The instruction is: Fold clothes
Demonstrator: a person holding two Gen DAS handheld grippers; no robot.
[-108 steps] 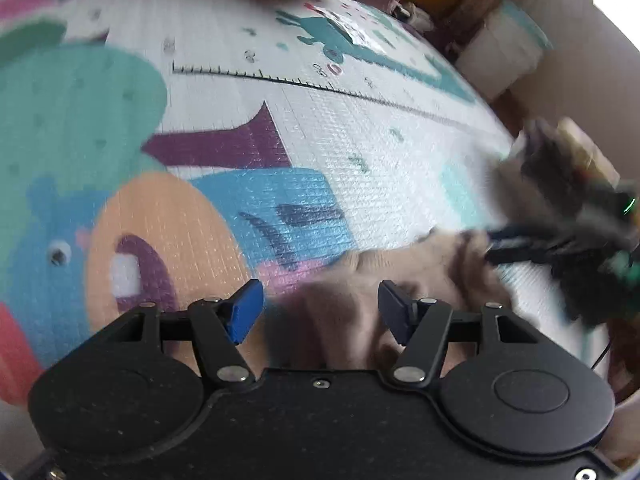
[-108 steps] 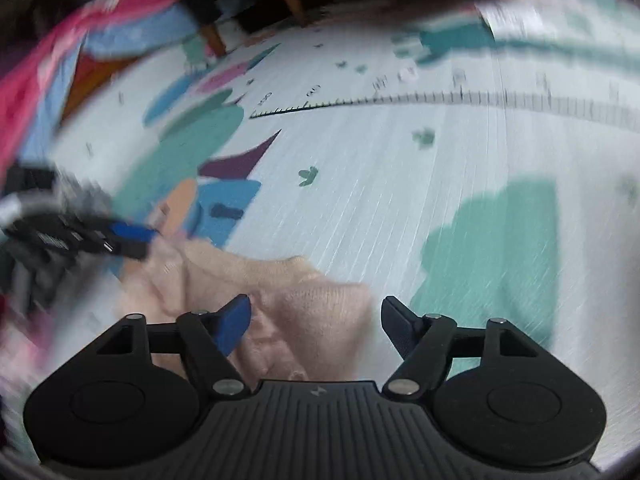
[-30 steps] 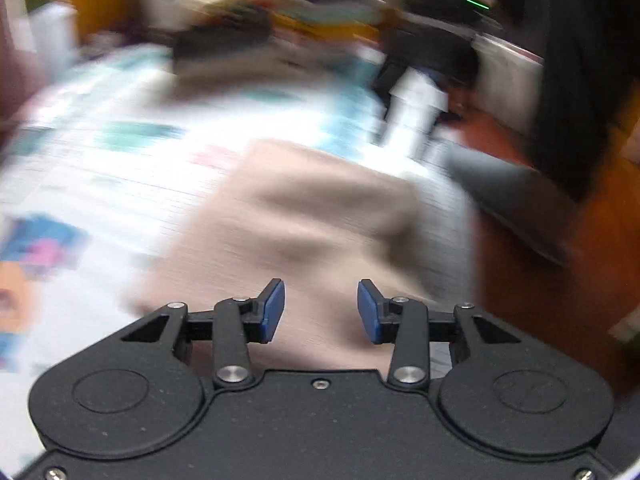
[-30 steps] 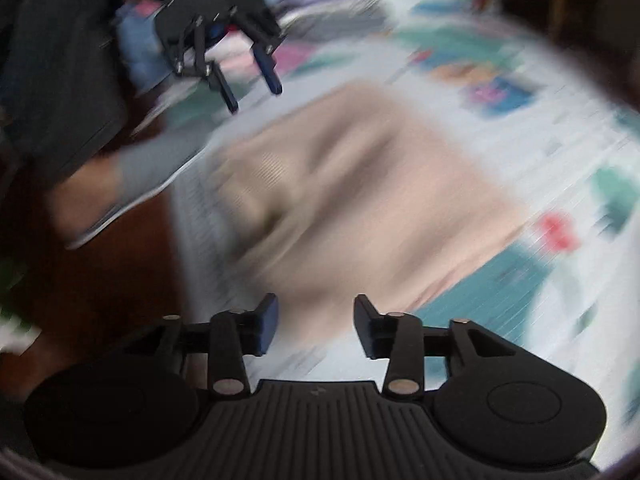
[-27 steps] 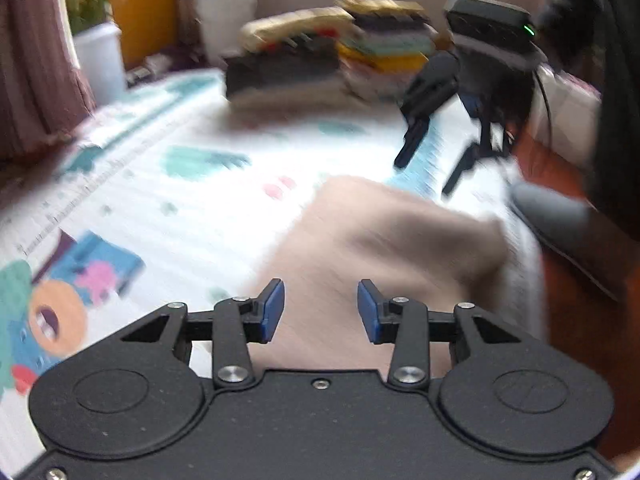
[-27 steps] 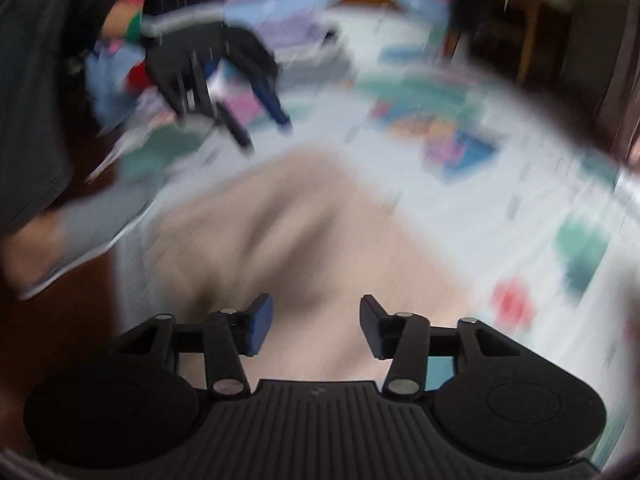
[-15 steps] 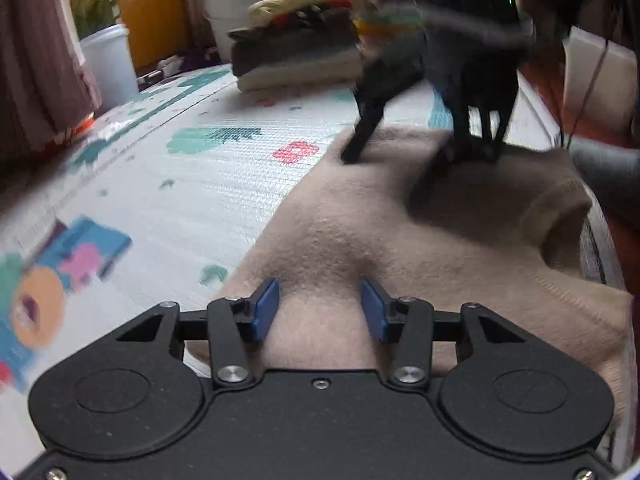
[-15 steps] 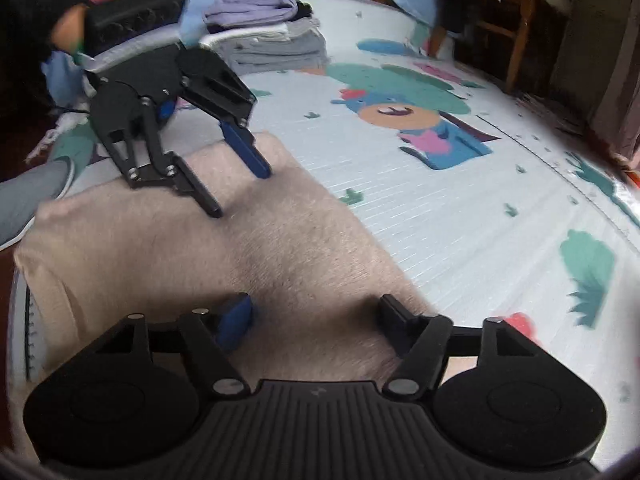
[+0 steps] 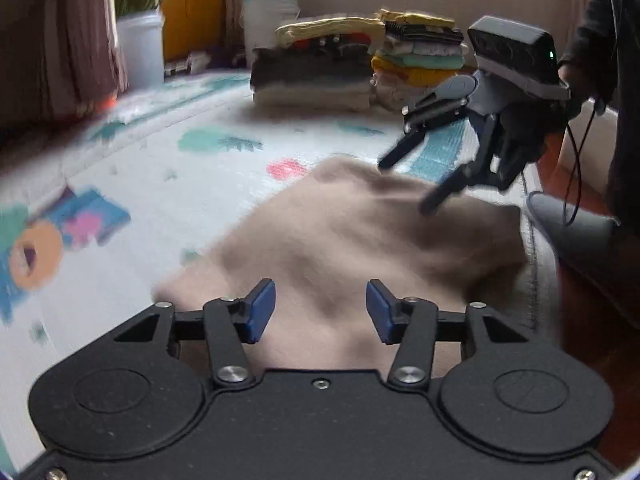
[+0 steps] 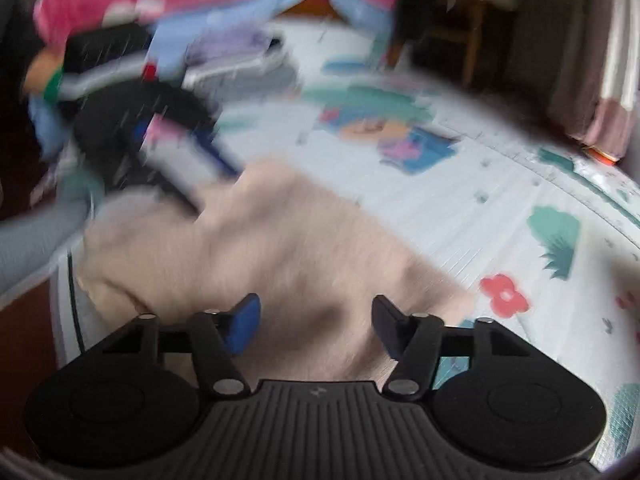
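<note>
Over the beige sweater [image 9: 360, 236], both grippers hang with jaws opening and gripping nothing.

Between the blue pads of the left gripper [image 9: 321, 310] lies only a gap, with the sweater's near edge under it; the jaws stand moderately apart and are spreading. The right gripper [image 10: 316, 326] also spreads, its fingers clear of the knit below them. In the left wrist view the right gripper [image 9: 436, 172] hovers just above the sweater's far edge. The sweater lies rumpled on the cartoon-printed play mat [image 9: 168, 184], at its edge beside the wooden floor [image 9: 592, 312]. Stacks of folded clothes [image 9: 360, 68] sit well beyond, near a white planter [image 9: 140, 48]. The right wrist view is blurred.
</note>
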